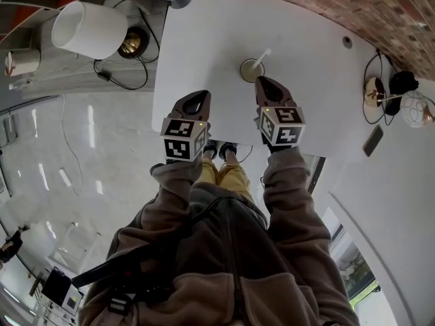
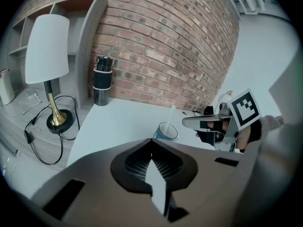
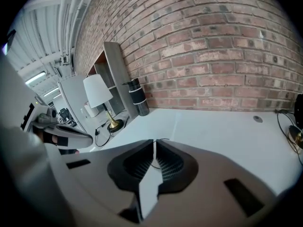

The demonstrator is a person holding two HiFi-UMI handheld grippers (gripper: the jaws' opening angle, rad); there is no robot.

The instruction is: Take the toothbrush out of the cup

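Head view: white worktop [image 1: 204, 32], cup [image 1: 251, 70] standing upright near the middle, white toothbrush [image 1: 262, 56] in it, leaning up and right over the rim. Right tongs [image 1: 262, 80] sit just beside the cup on our side, not touching. Left tongs [image 1: 198, 95] are well off to the left, over bare worktop.

Left gripper view: left tongs pressed together, nothing between them. Beyond the tips we see the cup with the toothbrush stem sticking out and the right tongs close to its right. Lamp [image 2: 46, 51] and dark flask [image 2: 102, 86] are further back by the brick wall.

Right gripper view: right tongs also pressed together and empty. The cup is not in this view, only worktop, wall, flask and lamp.

Task not started. We judge the toothbrush light, stiff, thin and fairly slick, so pinch the exposed stem just above the rim. The cup looks light and may tip or lift with it.
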